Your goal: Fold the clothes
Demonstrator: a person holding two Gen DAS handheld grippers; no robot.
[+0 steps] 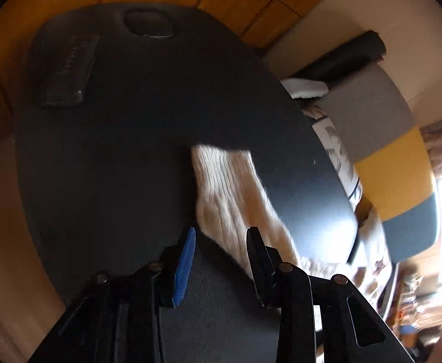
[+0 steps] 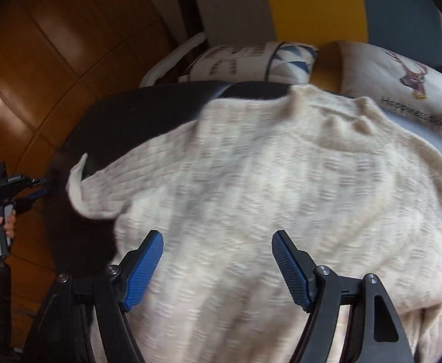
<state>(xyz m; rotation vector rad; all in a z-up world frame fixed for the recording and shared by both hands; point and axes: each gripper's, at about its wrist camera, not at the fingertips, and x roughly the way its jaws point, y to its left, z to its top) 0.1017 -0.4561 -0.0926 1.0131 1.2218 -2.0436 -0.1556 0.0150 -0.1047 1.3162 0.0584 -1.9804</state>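
Nearest the right wrist camera, the right gripper (image 2: 217, 264) hangs with jaws spread wide and empty over the cream knit sweater (image 2: 281, 187), which lies spread on the dark bench (image 2: 124, 121). The left gripper (image 1: 221, 267), part-open and grasping nothing, hovers beside the sweater's sleeve. Beyond sit printed cushions (image 2: 402, 90) and a striped chair back (image 2: 311, 3).
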